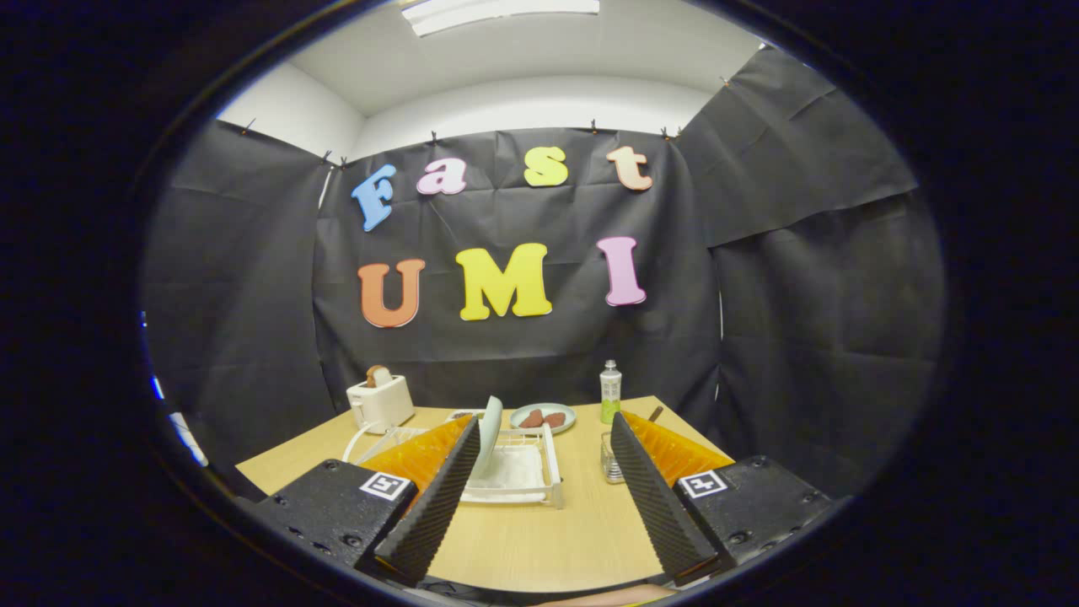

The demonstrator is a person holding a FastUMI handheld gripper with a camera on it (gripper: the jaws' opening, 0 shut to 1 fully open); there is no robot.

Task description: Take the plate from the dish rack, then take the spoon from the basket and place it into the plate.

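A pale plate (490, 434) stands on edge in a white dish rack (552, 465) on the wooden table (539, 531), just ahead of my left finger. A small clear wire basket (610, 461) sits right of the rack, close to my right finger; a spoon handle (655, 413) sticks up beyond it. My gripper (546, 438) hangs above the table's near side, open wide, with nothing between its fingers. The rack lies between and beyond the fingertips.
A white toaster (381, 401) with a slice of bread stands at the back left. Behind the rack is a small dish (544, 417) with brown food, and a bottle (610, 392) with green liquid stands beside it. Black cloth walls close the booth.
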